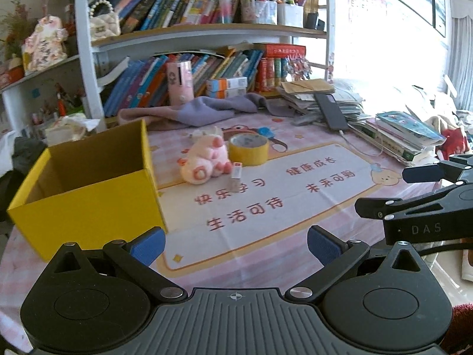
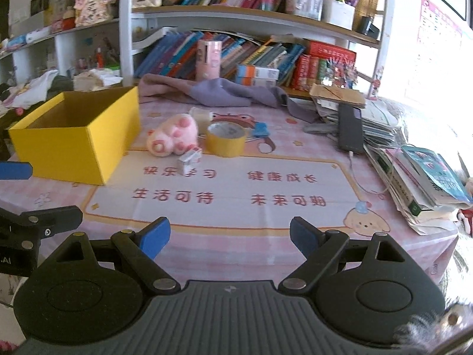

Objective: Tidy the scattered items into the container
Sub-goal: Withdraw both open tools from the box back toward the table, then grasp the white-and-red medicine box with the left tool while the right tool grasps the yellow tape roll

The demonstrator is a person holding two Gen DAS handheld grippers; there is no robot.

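An open yellow cardboard box [image 1: 85, 195] [image 2: 79, 136] stands on the left of the table. Right of it lie a pink plush toy [image 1: 205, 159] [image 2: 174, 136], a roll of yellow tape [image 1: 249, 149] [image 2: 226, 139], a small white carton [image 1: 236, 174] [image 2: 190, 158], a translucent cup [image 2: 201, 117] and a small blue item [image 1: 266, 132] [image 2: 260, 130]. My left gripper [image 1: 236, 245] is open and hangs over the table's near part, holding nothing. The right gripper [image 2: 230, 236] is open too, with bare mat between its blue pads; it also shows at the right edge of the left wrist view.
A purple cloth [image 2: 224, 93] lies behind the items, before a bookshelf [image 2: 266, 14] packed with books. A stack of books and papers [image 2: 414, 171] with a dark phone [image 2: 350, 127] and its cable fills the table's right side. The table carries a pink printed mat [image 2: 230, 189].
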